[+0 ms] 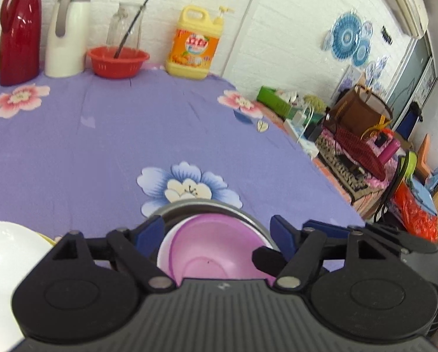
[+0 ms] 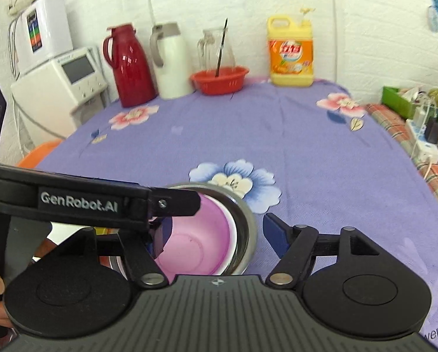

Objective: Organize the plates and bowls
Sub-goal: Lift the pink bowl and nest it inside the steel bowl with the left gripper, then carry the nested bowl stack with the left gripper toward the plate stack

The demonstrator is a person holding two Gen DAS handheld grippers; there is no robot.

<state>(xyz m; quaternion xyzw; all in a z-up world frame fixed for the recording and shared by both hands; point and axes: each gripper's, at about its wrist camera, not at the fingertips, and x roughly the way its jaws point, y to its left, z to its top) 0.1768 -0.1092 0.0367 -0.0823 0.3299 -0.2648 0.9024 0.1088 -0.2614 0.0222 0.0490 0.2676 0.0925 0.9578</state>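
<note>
Pink bowl (image 1: 216, 252): nested in the steel bowl (image 1: 248, 217), near edge of the purple tablecloth (image 1: 101, 146).
Left gripper (image 1: 219, 231): fingers spread, straddling the bowls' rim, gripping nothing.
Right gripper (image 2: 216, 234): fingers spread wide, bowls between them and slightly left, untouched.
Nearer hand: both about equally close.
White bowl (image 1: 4, 258): near left, apart.

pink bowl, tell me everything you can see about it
The pink bowl is round and glossy, plastic by the look, with a white rim, a darker purple band along one inner side, and a faint ring in its base. It looks empty and sits upright, nested inside a metal bowl on the purple flowered tablecloth. The left tool and right tool both stand open around the stack, pads off the pink bowl. Its near edge is hidden behind the tool bodies.
</note>
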